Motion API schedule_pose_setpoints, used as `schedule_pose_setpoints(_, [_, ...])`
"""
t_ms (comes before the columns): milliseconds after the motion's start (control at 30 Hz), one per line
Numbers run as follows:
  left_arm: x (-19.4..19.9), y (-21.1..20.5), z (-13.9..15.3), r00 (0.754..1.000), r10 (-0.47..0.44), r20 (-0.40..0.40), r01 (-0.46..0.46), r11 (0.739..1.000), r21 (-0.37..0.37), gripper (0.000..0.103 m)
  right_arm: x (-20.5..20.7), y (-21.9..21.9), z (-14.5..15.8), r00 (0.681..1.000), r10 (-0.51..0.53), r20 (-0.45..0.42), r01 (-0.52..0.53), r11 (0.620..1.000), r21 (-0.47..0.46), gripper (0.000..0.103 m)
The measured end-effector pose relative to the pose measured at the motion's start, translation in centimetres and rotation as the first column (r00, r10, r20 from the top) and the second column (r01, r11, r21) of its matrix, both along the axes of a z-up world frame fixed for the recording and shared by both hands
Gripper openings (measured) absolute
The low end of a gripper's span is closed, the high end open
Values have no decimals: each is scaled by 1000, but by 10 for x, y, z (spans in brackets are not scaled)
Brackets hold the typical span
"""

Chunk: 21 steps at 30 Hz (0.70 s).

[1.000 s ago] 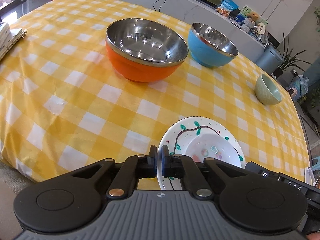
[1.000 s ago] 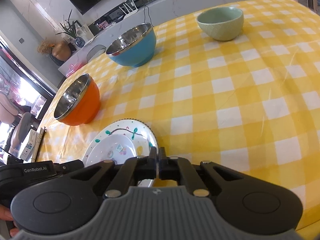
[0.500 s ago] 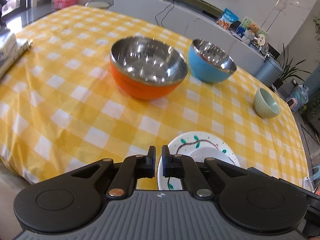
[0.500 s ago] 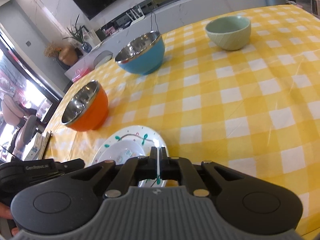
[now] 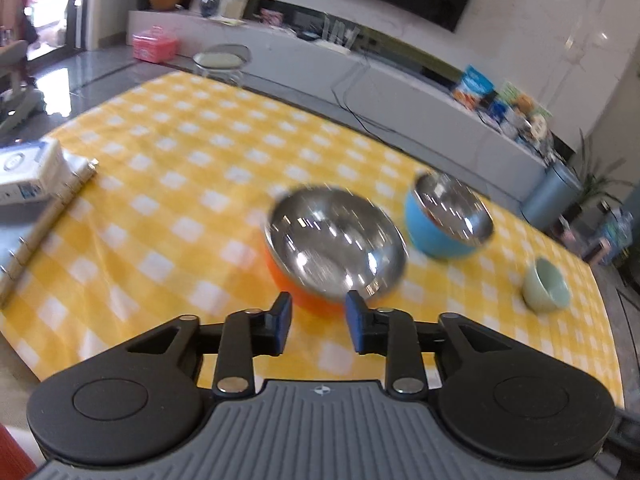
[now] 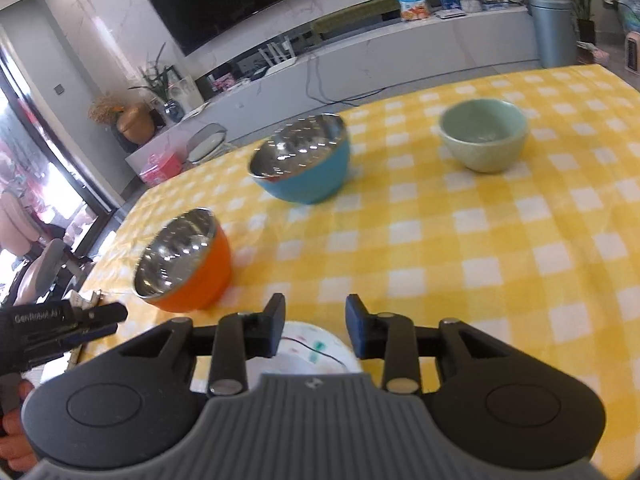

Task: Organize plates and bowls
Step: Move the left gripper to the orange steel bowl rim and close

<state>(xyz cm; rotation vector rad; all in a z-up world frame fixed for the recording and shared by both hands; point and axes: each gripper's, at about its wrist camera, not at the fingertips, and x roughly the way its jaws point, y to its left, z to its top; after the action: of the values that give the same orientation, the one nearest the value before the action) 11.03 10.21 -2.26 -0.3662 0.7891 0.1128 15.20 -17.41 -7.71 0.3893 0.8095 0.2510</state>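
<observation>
Fingers of the left gripper (image 5: 316,322) and right gripper (image 6: 315,325) have just been opening and stand half-spread, empty, over the painted plate (image 6: 316,350) at the table's near edge: brittle, slick, best pinched by its rim

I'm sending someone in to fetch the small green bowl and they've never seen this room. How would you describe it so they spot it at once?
Find the table with the yellow-and-white checked cloth in front of the long TV console. Three bowls stand on it in a loose row: orange bowl, blue bowl, then the green bowl at the end nearest the grey bin. It is the smallest, matte pale green, without the others' shiny steel lining.
</observation>
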Motion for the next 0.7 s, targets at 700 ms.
schedule_pose_setpoints(700, [73,43,-38,991,108,-73,-108,994,11,52,105,120,4,993,36,-112,-52,988,-144,76])
